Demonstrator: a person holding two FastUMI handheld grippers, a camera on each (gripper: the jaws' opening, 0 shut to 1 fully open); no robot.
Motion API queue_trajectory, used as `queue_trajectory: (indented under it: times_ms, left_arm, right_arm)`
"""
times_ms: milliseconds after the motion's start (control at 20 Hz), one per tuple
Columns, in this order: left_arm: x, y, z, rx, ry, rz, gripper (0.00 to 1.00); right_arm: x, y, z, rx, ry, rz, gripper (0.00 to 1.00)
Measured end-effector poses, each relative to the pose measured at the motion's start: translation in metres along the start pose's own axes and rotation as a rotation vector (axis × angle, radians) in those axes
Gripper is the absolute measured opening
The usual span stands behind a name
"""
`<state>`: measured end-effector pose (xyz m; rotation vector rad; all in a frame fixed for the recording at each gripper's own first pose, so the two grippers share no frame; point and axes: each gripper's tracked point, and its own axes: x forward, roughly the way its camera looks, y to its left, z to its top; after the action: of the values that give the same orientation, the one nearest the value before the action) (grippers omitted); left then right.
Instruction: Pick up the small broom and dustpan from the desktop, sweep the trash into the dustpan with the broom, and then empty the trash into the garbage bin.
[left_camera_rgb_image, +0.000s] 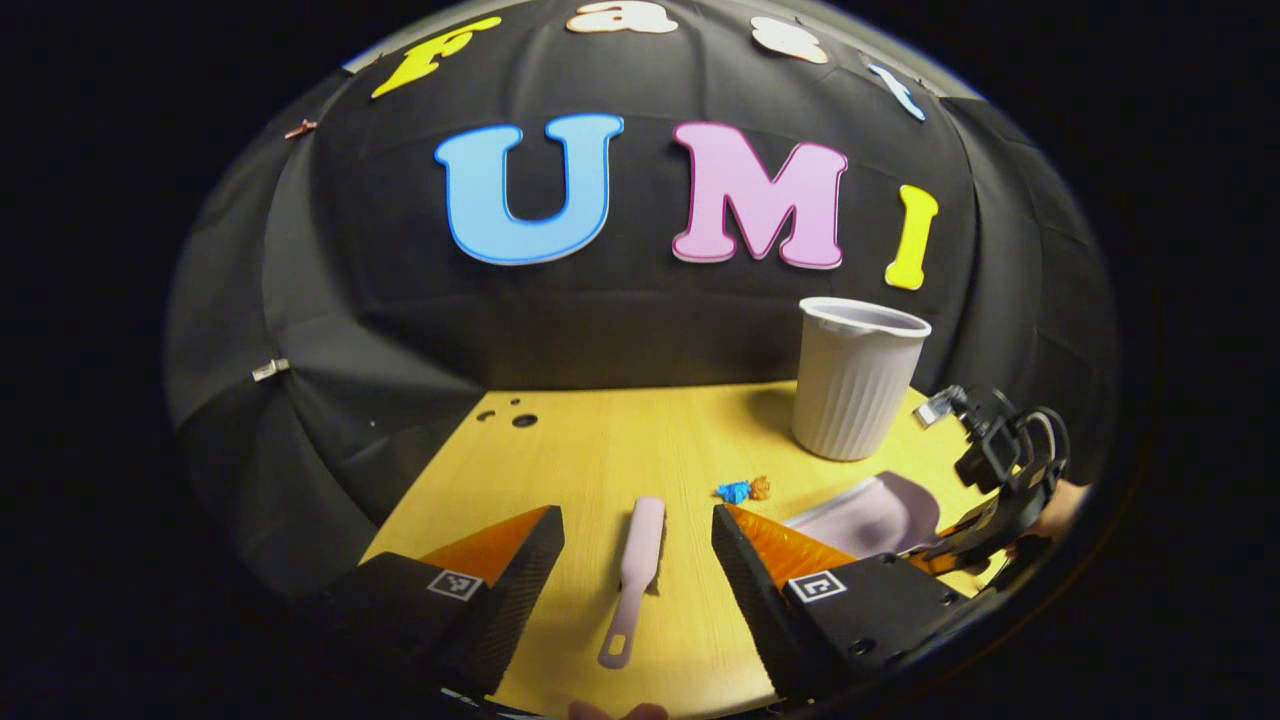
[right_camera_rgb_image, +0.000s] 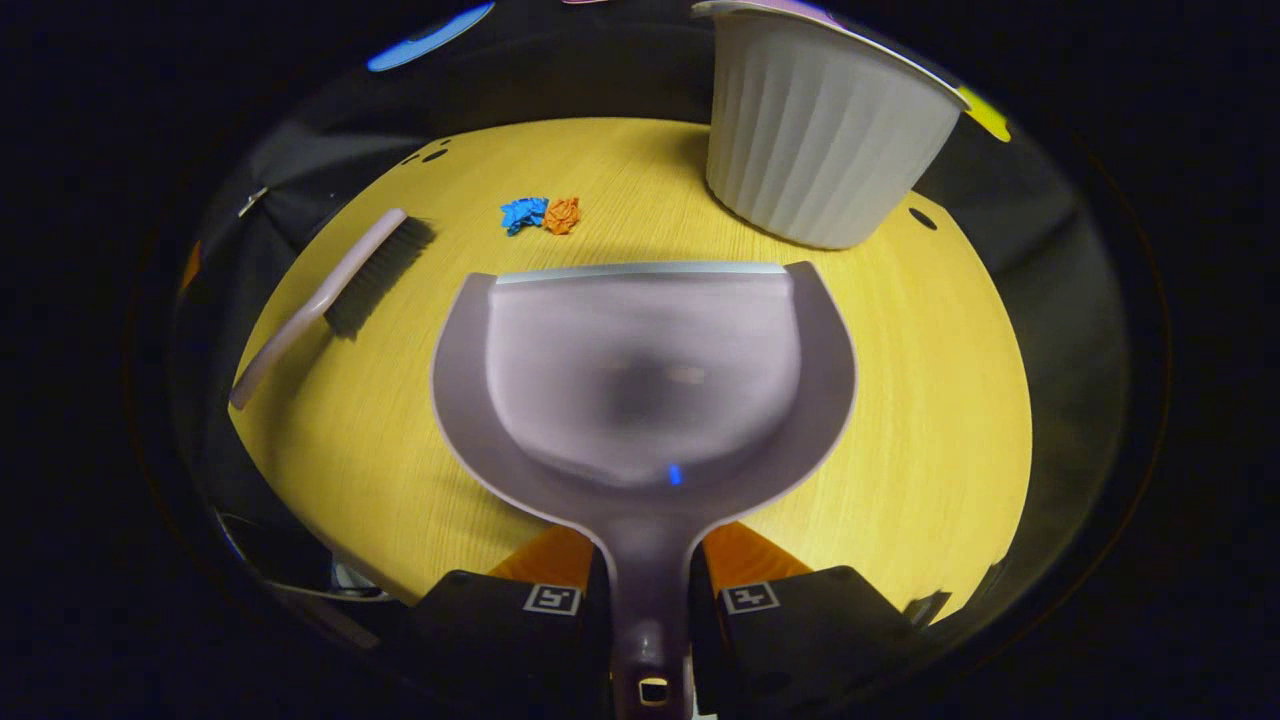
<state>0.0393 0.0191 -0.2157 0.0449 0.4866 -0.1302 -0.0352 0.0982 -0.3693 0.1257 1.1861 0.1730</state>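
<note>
Between right tool fingers: dustpan handle.

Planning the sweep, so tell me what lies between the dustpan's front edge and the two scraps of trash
Only bare desktop lies between the dustpan lip and the trash, as the right gripper view shows.

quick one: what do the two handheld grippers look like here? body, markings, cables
Both the left gripper and the right gripper have blocky black bodies, each finger block carrying a small square black-and-white marker. In the left gripper view, its fingers are wedge-shaped with ribbed inner faces. Farther off there, the right gripper shows black looped cables and a small silvery connector on top.
</note>
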Motion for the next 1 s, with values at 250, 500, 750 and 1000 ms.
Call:
queue_trajectory:
  times_ms: [250, 500, 750, 1000]
  left_arm:
    - [0.048, -0.002, -0.065, -0.025, 0.262, -0.052, 0.95]
    - [0.079, 0.001, -0.129, -0.025, 0.5, -0.066, 0.92]
    - [0.102, 0.01, -0.159, -0.012, 0.631, -0.049, 0.95]
    - [0.11, 0.01, -0.165, 0.026, 0.677, -0.057, 0.8]
  right_arm:
    - [-0.014, -0.012, -0.013, -0.022, 0.005, 0.016, 0.36]
    - [-0.02, -0.023, -0.021, -0.028, 0.006, 0.008, 0.36]
    - [-0.021, -0.025, -0.022, -0.018, 0.003, 0.012, 0.36]
    - [-0.021, -0.023, -0.021, -0.031, 0.009, 0.025, 0.36]
